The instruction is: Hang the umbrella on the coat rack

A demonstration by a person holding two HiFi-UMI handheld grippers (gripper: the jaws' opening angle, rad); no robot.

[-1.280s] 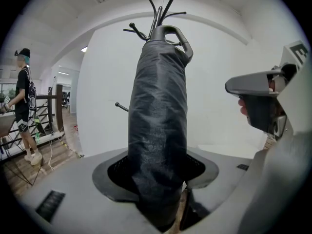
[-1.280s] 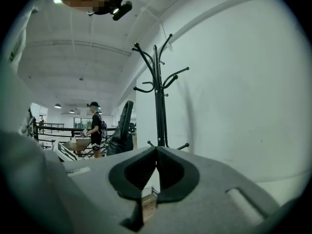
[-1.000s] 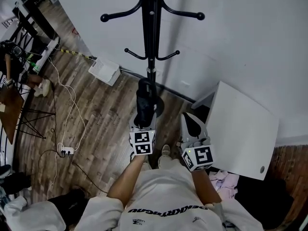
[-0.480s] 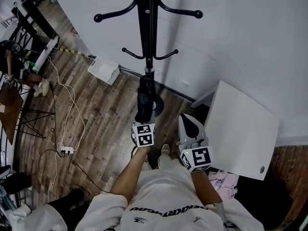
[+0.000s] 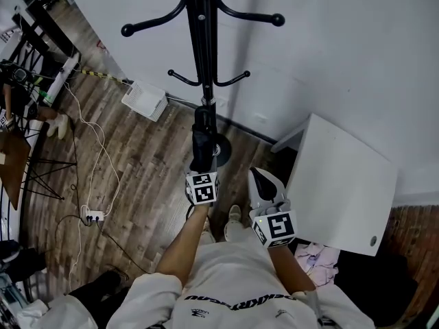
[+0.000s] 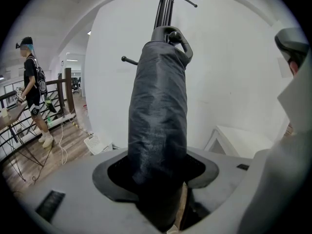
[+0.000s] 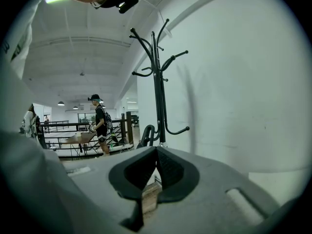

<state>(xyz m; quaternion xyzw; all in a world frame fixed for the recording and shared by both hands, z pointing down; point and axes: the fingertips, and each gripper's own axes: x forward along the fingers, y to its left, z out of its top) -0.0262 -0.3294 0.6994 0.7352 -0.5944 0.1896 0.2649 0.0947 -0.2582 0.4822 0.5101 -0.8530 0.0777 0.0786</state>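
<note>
While the left tool point(image 5: 202, 177) is edging nearer the coat rack point(image 5: 199, 40) than a second ago, head view: umbrella point(image 5: 204, 139) standing upright just before it. Left gripper view: jaws clamping the umbrella. Right gripper view: right tool point(image 7: 155, 151) sitting clenched, empty.

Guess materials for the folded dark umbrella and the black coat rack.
The folded dark umbrella: thin woven fabric, likely nylon or polyester; fine creases and a dull sheen. Its hooked handle: glossy black, probably plastic. The black coat rack: probably painted metal; slim smooth pole and arms with ball tips, satin finish.
</note>
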